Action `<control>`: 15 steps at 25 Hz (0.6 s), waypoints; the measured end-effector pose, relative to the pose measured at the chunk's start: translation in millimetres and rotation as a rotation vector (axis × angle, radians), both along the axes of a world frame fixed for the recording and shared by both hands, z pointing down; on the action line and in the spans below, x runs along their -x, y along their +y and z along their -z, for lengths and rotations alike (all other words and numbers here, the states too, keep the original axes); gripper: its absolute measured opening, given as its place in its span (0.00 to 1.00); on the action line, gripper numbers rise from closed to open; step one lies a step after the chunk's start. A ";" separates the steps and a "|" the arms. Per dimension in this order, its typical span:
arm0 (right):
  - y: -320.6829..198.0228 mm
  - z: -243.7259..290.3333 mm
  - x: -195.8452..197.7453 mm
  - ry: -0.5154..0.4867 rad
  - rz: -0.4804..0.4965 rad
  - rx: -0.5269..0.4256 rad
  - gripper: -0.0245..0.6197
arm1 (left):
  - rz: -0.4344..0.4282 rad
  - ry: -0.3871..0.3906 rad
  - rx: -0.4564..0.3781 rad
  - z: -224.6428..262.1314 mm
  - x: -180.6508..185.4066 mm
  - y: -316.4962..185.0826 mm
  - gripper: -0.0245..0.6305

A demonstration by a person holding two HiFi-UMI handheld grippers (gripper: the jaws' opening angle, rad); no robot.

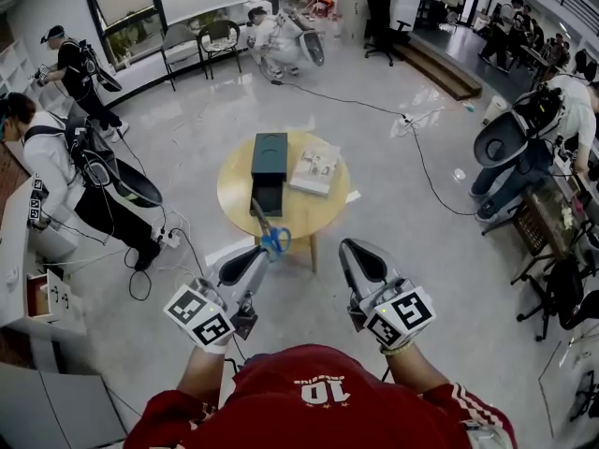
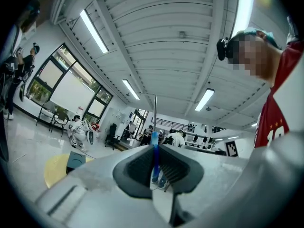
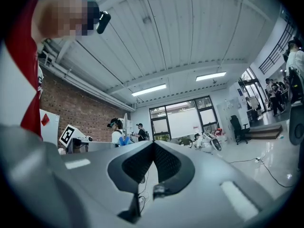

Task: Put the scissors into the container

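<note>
Carry step: left claw point(image 1: 262, 253) grips scissors point(image 1: 270, 230) by the blue handle, blades ahead. Container point(image 1: 269, 163) sits on desk point(image 1: 314, 215) beyond it. Right claw point(image 1: 350, 245) closed, empty. Next: reach forward, lower scissors in, let go.

An open lab-like workroom: polished floor point(image 1: 187, 148), large windows point(image 1: 126, 7), strip lights point(image 2: 92, 30), a brick wall point(image 3: 71, 113), office chairs point(image 1: 379, 17), and several people point(image 1: 80, 68) wearing similar recording gear.
</note>
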State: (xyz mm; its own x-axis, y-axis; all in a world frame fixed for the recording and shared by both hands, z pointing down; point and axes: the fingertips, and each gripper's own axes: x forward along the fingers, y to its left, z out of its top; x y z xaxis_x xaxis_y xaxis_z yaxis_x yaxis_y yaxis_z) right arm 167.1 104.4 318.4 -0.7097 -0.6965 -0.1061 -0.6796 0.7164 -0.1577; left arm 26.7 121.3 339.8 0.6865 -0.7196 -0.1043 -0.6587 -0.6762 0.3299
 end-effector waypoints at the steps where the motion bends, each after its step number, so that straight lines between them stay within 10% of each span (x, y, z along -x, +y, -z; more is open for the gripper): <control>1: -1.2 -1.1 -1.0 -0.001 0.007 0.000 0.02 | 0.007 -0.002 0.000 -0.6 -1.5 -0.6 0.08; 15: -20.2 -23.0 0.2 0.000 0.073 0.020 0.02 | 0.075 -0.004 0.036 -26.2 -2.5 -11.5 0.08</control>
State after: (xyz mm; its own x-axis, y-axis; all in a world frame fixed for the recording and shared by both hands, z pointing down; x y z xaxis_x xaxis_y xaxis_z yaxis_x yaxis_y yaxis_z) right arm 166.8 84.2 341.4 -0.7586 -0.6449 -0.0927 -0.6257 0.7608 -0.1724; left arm 29.2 109.9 366.0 0.6305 -0.7725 -0.0749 -0.7087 -0.6124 0.3504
